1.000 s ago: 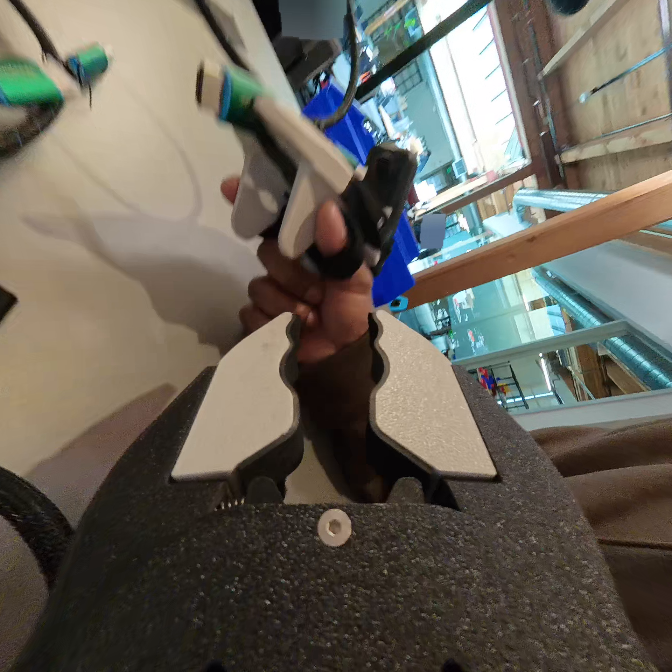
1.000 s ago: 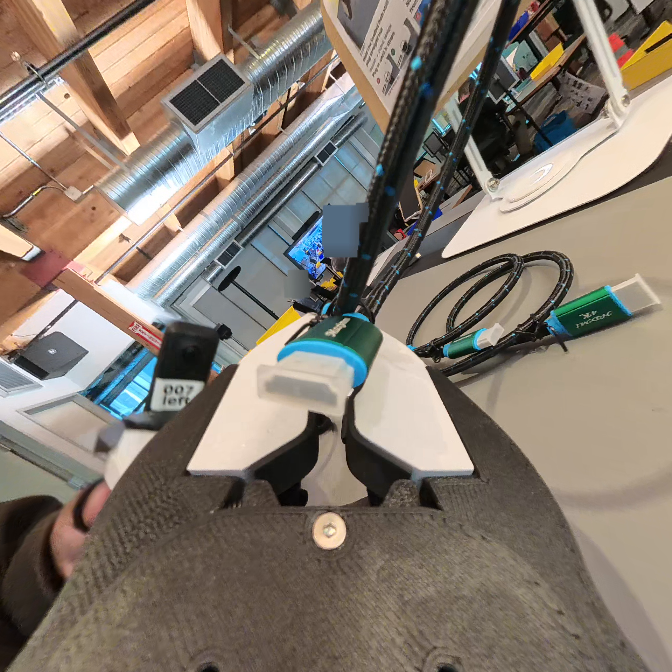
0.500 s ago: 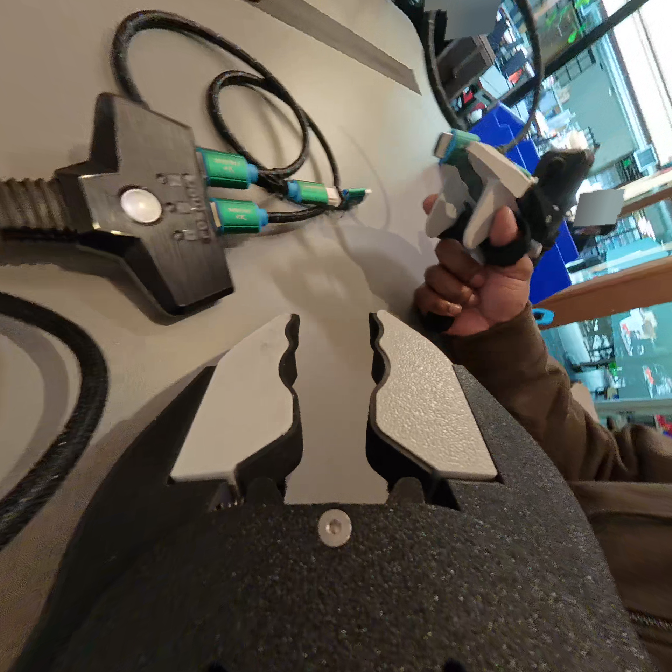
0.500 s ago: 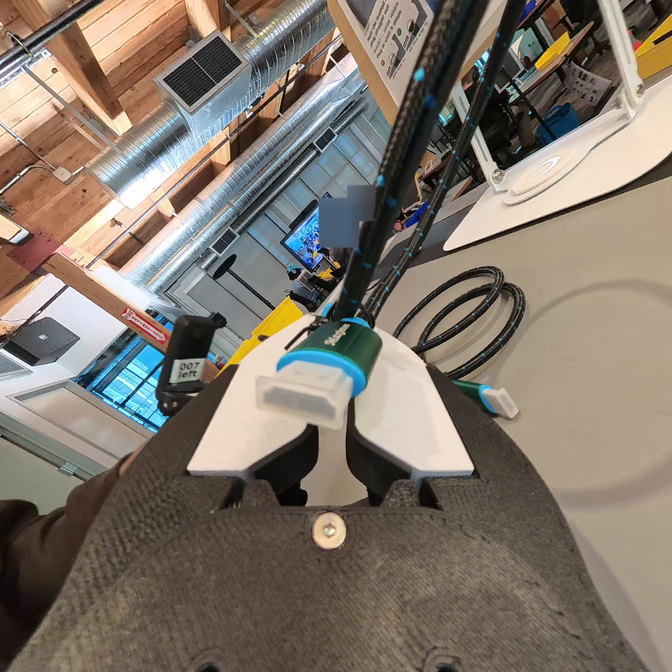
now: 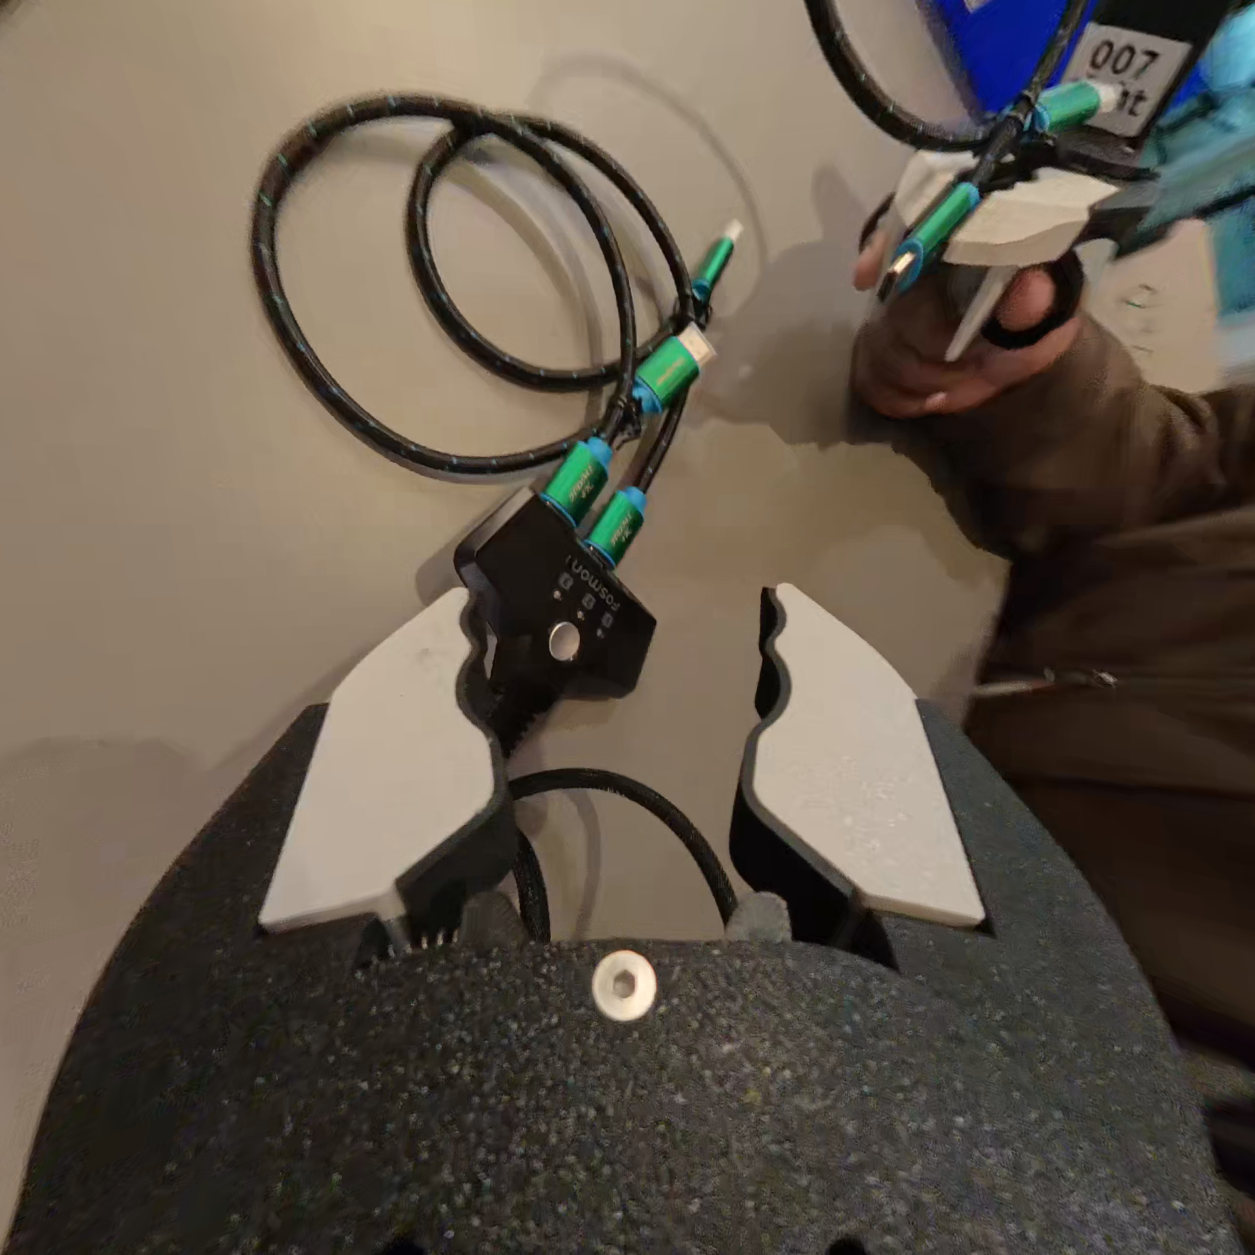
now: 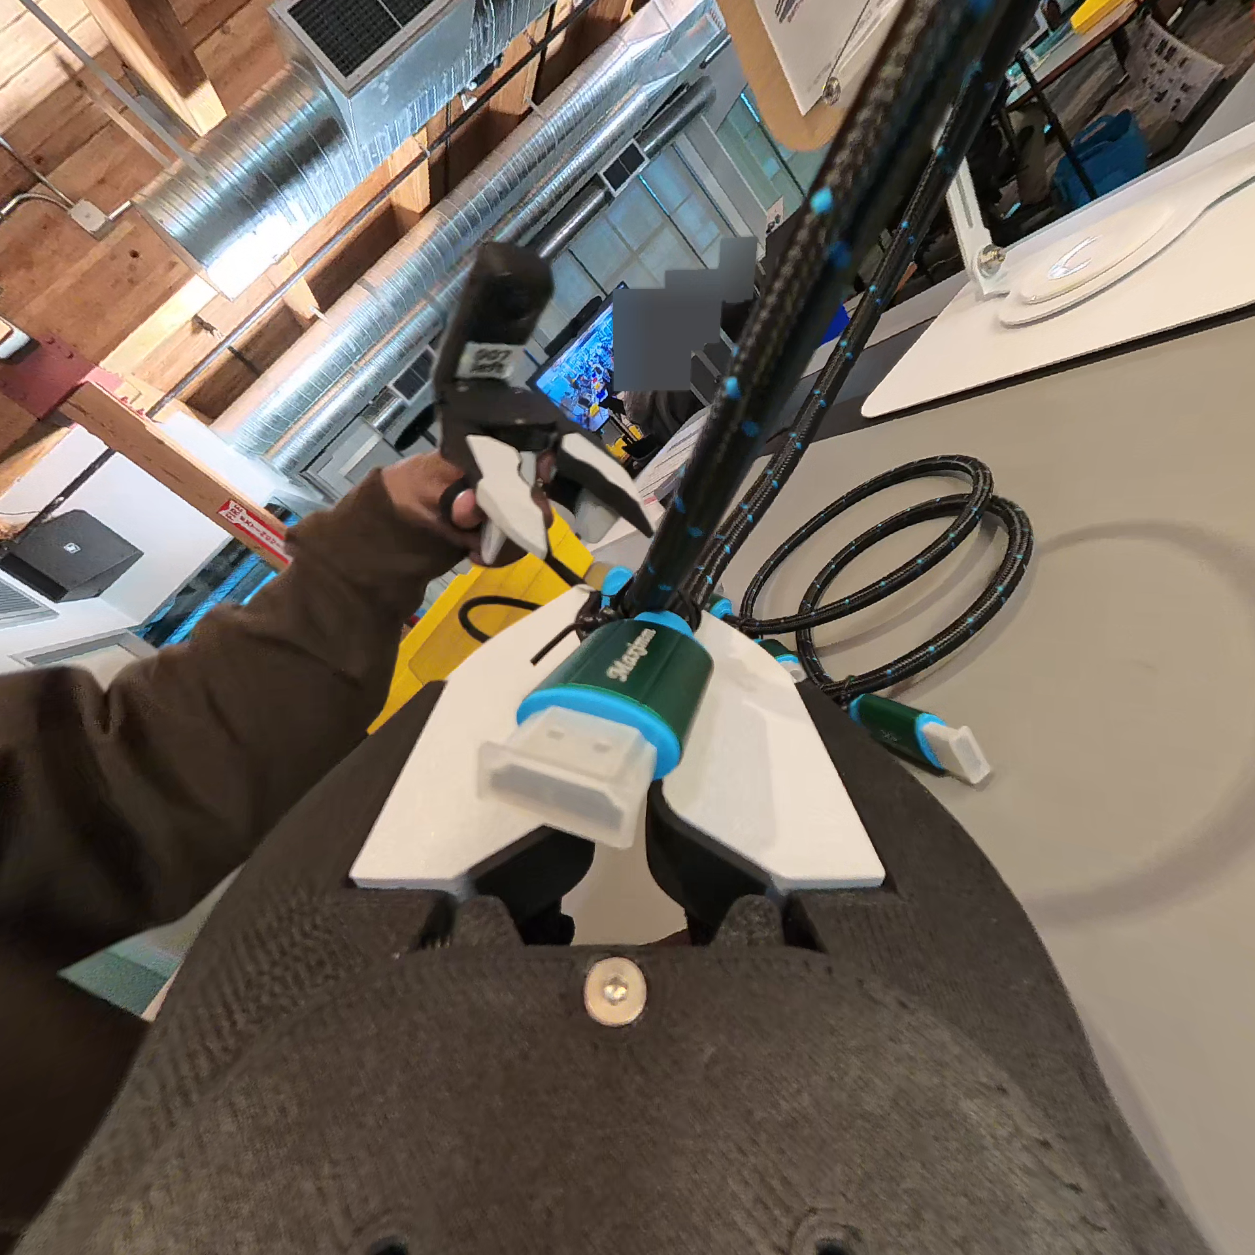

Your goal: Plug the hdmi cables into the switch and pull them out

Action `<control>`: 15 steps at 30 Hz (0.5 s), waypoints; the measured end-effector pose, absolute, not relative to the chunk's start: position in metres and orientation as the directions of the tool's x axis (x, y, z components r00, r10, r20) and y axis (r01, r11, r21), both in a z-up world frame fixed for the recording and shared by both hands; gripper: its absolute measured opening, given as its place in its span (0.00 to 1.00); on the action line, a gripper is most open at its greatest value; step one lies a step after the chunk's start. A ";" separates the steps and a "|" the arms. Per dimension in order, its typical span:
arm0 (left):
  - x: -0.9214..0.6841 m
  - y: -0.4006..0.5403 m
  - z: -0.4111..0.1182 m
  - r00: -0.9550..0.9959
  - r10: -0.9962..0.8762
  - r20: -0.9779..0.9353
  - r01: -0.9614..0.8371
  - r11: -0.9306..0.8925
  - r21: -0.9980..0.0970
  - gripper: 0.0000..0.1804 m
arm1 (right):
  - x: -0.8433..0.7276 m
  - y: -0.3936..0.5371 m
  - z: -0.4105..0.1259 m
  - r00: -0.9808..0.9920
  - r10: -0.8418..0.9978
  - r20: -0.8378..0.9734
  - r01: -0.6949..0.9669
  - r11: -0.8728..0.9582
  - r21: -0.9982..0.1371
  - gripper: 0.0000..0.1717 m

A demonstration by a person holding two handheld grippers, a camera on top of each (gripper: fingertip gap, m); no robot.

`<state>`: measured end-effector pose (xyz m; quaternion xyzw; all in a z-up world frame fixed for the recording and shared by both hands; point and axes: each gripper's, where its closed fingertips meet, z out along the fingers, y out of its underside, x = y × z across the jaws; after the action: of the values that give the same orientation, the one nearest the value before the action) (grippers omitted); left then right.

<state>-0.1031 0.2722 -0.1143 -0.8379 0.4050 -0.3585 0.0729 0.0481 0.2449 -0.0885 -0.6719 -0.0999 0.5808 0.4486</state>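
Close in, the left gripper (image 5: 614, 652) hangs over the grey table (image 5: 136, 339) with its jaws spread wide. A black switch box (image 5: 564, 611) lies between the fingertips, hard against the left finger, well clear of the right one; nothing presses it. A black braided lead (image 5: 652, 815) curls under the gap, nearer the gripper body. Just beyond the box, two green plugs (image 5: 597, 502) sit in its far edge, and past them lie a loose green plug (image 5: 669, 370) and the coiled black cable (image 5: 434, 285), all on the table ahead of the jaws.

Off to the right and farther out, the right gripper (image 6: 635, 686) is pinched shut on a green plug with a blue collar (image 6: 631, 686), its clear-capped tip pointing back at the camera. The plug's braided cord (image 6: 801, 285) rises steeply away from the jaws. Another capped green plug (image 6: 917, 740) lies on the table right of these jaws, beside the coil.

Half a second ago the left jaws stood narrower over bare table, with the box well off to their left; now they are wider and the box sits between them. The right gripper's hold on its plug is unchanged.
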 end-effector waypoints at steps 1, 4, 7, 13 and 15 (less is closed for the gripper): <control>-0.109 0.275 -0.117 0.401 -0.697 0.595 -0.651 -0.674 -0.350 0.43 | 0.048 0.245 -0.089 0.303 0.656 -0.692 -0.384 -0.580 -0.718 0.07; -0.115 0.284 -0.109 0.393 -0.691 0.607 -0.716 -0.644 -0.270 0.43 | 0.049 0.245 -0.089 0.291 0.651 -0.701 -0.390 -0.588 -0.708 0.07; -0.112 0.288 -0.088 0.321 -0.771 0.550 -0.800 -0.532 -0.279 0.45 | 0.051 0.245 -0.089 0.278 0.644 -0.712 -0.395 -0.599 -0.696 0.06; -0.104 0.322 -0.111 0.164 -0.817 0.553 -0.859 -0.394 -0.327 0.47 | 0.047 0.244 -0.090 0.274 0.643 -0.716 -0.379 -0.612 -0.694 0.07; -0.108 0.329 -0.136 0.157 -0.778 0.608 -0.844 -0.425 -0.326 0.46 | 0.047 0.244 -0.090 0.274 0.643 -0.715 -0.376 -0.612 -0.695 0.07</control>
<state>-0.1077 0.3291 -0.1364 -0.7593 0.5341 -0.3691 -0.0448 0.0470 0.2441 -0.0904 -0.6730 -0.0992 0.5944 0.4289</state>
